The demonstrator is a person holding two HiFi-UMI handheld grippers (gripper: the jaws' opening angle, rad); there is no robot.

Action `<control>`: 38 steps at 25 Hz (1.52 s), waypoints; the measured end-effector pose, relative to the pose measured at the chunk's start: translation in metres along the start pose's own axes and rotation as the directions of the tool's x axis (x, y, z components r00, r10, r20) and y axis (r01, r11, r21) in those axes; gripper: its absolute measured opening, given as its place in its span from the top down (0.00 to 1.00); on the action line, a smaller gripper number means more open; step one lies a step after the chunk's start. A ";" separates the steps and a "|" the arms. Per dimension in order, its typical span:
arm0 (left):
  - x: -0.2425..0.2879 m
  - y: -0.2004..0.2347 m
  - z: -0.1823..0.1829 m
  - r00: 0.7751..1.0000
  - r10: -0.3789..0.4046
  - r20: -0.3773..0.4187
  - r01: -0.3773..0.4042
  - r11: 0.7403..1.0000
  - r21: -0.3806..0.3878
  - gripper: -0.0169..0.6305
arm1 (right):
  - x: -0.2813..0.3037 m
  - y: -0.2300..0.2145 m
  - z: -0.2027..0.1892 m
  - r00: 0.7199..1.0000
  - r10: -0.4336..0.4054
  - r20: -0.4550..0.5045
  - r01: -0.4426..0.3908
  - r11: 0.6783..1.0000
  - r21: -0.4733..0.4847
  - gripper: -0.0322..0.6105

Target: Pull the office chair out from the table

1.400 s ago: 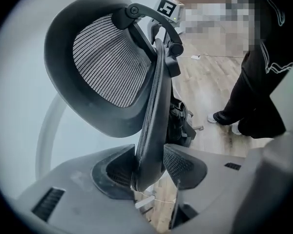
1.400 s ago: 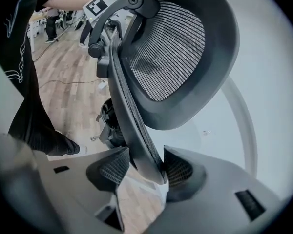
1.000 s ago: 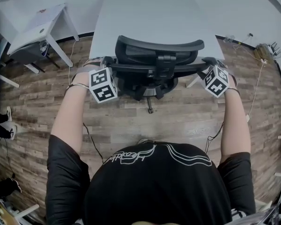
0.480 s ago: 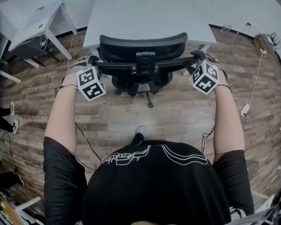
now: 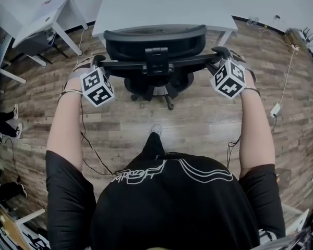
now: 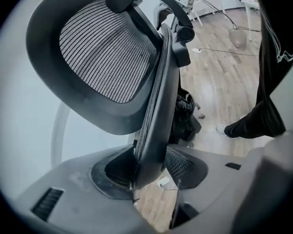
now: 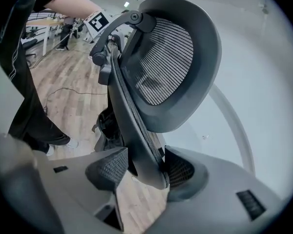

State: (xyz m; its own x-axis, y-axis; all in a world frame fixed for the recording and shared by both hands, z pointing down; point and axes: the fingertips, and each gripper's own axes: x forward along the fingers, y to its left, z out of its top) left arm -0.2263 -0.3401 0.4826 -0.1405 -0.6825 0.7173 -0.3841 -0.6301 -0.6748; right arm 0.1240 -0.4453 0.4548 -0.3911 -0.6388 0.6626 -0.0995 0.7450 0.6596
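Note:
The black mesh office chair stands at the near edge of the white table, its seat out on the wood floor. My left gripper clamps the left edge of the backrest; in the left gripper view that edge sits between both pads. At the backrest's right edge my right gripper holds on the same way, pads on either side of the rim. In both gripper views the headrest rises above the backrest.
A small white side table stands at the back left. Cables and a power adaptor lie on the wood floor. The person's foot is just behind the chair base. Shoes sit at the left edge.
The chair has rolled out from under the table toward the person, with both grippers still on its backrest. The person has stepped back, one foot now showing.

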 end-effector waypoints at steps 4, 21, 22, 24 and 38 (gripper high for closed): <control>-0.015 -0.017 -0.009 1.000 -0.002 -0.029 0.002 1.000 0.002 0.69 | -0.021 0.024 0.003 1.000 -0.001 0.028 0.001 1.000 0.008 0.58; -0.082 -0.093 -0.023 1.000 0.000 0.010 0.000 1.000 0.011 0.69 | -0.097 0.104 -0.003 0.999 -0.022 0.024 0.022 0.999 0.025 0.57; -0.084 -0.093 -0.022 1.000 -0.003 0.016 0.003 1.000 0.012 0.68 | -0.099 0.105 -0.003 1.000 -0.023 0.014 0.023 0.999 0.029 0.57; -0.088 -0.094 -0.020 1.000 -0.008 0.026 0.008 1.000 0.014 0.68 | -0.105 0.105 -0.004 1.000 -0.025 -0.009 0.025 0.999 0.039 0.57; -0.156 -0.165 -0.029 0.991 0.063 0.120 -0.067 0.997 0.027 0.68 | -0.171 0.181 -0.015 0.982 -0.134 -0.132 0.149 0.983 0.108 0.54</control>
State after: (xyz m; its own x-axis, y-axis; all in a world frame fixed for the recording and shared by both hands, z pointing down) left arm -0.1673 -0.1188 0.4867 -0.0536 -0.7607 0.6469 -0.3493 -0.5926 -0.7258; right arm 0.1866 -0.2042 0.4662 -0.2501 -0.7528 0.6089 -0.2548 0.6579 0.7087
